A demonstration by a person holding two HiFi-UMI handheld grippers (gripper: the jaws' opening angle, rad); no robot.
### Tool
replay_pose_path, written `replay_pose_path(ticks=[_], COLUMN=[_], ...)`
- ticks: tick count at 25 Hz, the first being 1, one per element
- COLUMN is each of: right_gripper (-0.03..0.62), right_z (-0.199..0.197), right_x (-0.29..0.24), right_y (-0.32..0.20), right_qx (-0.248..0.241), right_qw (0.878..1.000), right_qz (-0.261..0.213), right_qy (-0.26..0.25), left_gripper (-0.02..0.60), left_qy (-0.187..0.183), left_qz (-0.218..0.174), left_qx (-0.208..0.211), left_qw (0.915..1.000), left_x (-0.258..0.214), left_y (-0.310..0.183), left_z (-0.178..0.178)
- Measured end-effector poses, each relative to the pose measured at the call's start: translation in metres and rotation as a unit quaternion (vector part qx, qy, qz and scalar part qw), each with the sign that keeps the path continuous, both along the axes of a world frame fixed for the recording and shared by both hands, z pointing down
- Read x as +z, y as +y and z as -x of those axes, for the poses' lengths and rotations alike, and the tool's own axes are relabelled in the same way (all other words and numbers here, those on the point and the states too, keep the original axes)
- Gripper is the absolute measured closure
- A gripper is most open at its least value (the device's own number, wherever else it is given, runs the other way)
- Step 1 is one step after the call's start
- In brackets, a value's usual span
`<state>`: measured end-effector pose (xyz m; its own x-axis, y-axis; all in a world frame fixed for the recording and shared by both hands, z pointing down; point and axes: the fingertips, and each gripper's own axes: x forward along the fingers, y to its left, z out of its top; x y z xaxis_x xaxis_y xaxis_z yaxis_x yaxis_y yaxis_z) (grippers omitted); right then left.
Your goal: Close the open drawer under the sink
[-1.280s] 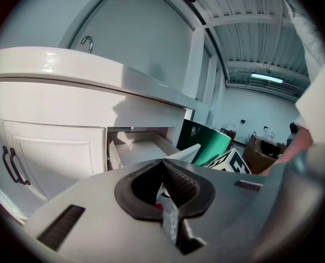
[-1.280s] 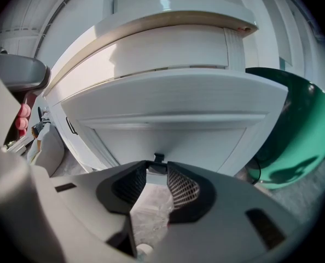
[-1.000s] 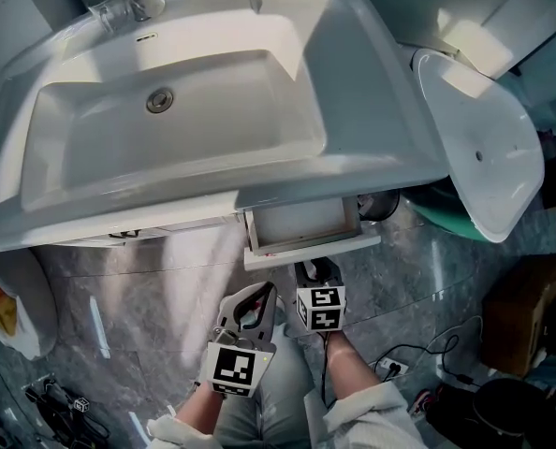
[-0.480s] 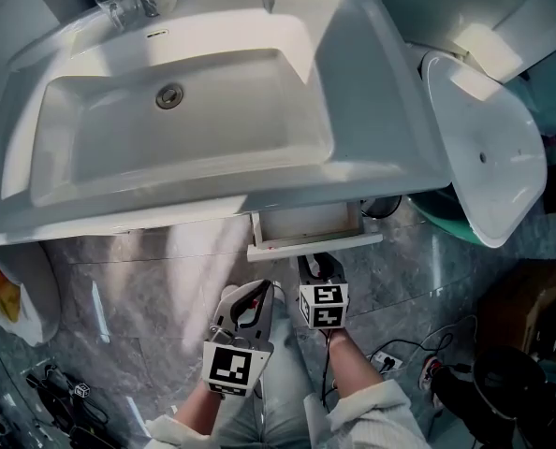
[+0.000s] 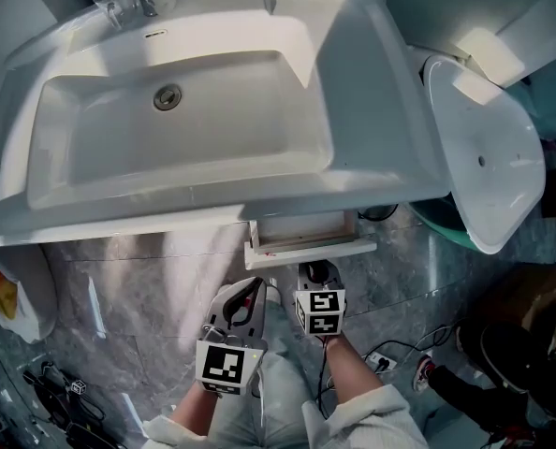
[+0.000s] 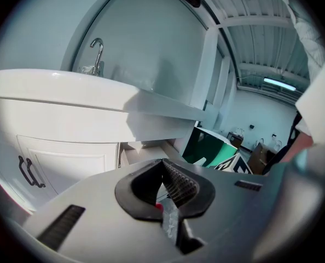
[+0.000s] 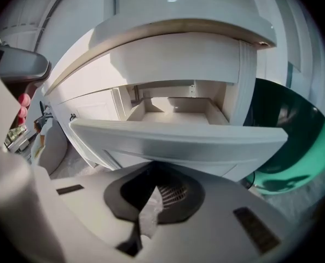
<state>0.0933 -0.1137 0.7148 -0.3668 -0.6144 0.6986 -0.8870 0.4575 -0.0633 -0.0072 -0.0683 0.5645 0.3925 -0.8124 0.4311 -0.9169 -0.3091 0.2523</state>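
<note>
The white drawer (image 5: 306, 238) stands pulled out under the sink (image 5: 194, 110); its front panel (image 7: 179, 138) fills the middle of the right gripper view, with the bare inside (image 7: 176, 109) behind it. My right gripper (image 5: 317, 271) hangs just in front of that panel, a little below it, and its jaws are shut with nothing between them (image 7: 160, 189). My left gripper (image 5: 256, 286) sits beside it on the left, lower than the drawer, and is also shut and empty (image 6: 165, 171). In the left gripper view the drawer (image 6: 143, 151) shows just past the jaws.
A cabinet door with a black handle (image 6: 28, 171) is left of the drawer. A green bin (image 5: 435, 218) and a white oval basin (image 5: 484, 148) stand to the right. Cables (image 5: 400, 355) lie on the marble floor, and a white bag (image 5: 7, 297) sits at the left.
Both grippers have risen a little towards the drawer front. Less of the drawer shows past the sink's rim than a second ago.
</note>
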Motion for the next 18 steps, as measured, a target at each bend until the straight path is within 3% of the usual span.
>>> replay_pose_path(ticks=[8,18], right_gripper=[0.588,0.588], right_z=[0.001,0.014], right_x=[-0.003,-0.022], right_y=[-0.004,-0.053], right_qx=[0.015,0.005], right_qw=[1.000,1.000], right_qz=[-0.002,-0.026], right_qy=[-0.002,-0.001], left_gripper=[0.566,0.566], left_qy=[-0.002,0.004], left_qz=[0.005,0.008], left_qx=[0.006,-0.002], left_qw=[1.0000,1.0000], left_x=[0.001,0.001], left_y=[-0.002,-0.010], left_z=[-0.002,0.000])
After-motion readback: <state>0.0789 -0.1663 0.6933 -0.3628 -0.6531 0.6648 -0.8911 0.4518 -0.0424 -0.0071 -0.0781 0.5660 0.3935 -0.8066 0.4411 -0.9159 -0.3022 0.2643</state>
